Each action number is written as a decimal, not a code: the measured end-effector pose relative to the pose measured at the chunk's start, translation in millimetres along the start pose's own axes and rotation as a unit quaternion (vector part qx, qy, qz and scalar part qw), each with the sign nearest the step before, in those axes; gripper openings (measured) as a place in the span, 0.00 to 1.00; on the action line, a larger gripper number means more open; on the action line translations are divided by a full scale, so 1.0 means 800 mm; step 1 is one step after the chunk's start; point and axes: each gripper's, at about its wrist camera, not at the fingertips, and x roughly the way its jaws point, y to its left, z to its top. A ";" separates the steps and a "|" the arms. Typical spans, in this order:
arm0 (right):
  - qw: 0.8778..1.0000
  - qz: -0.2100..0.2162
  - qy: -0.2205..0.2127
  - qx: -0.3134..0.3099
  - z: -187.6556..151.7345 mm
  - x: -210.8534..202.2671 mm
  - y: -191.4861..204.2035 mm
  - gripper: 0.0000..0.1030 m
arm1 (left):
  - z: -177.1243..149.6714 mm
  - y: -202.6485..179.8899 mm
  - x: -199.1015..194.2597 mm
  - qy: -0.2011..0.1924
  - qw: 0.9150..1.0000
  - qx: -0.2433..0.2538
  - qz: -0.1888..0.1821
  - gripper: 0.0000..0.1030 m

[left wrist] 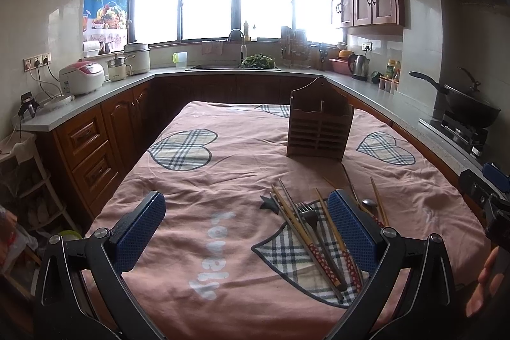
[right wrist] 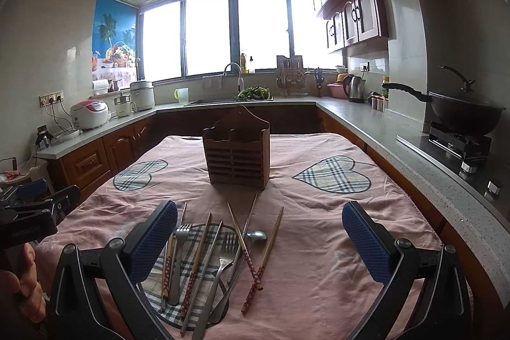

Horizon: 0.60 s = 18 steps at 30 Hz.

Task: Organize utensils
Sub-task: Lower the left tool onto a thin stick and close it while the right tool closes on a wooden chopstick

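The wooden utensil holder [right wrist: 236,148] stood upright on the desk [right wrist: 318,260], which was covered by a pink cloth with checked hearts. In front of the holder, nearer the cameras, a loose pile of chopsticks [right wrist: 244,247], forks [right wrist: 227,257] and a spoon [right wrist: 256,235] lay on the cloth. The left tongs [left wrist: 247,231] and the right tongs [right wrist: 259,242] were both wide apart and held nothing, above the cloth on the pile's side of the holder.

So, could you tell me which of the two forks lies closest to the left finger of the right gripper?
The fork at the pile's left edge, its tines beside that blue pad; the other fork lies mid-pile, near the spoon.
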 end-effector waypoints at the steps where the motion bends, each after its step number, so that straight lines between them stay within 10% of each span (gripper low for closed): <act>1: 1.000 0.001 0.001 0.001 -0.001 0.000 0.000 1.00 | 0.000 0.000 0.004 0.005 1.000 0.000 -0.001 1.00; 18: 0.993 0.044 0.096 0.046 -0.005 0.081 -0.030 1.00 | 0.007 -0.001 0.120 0.133 0.989 -0.014 -0.062 0.99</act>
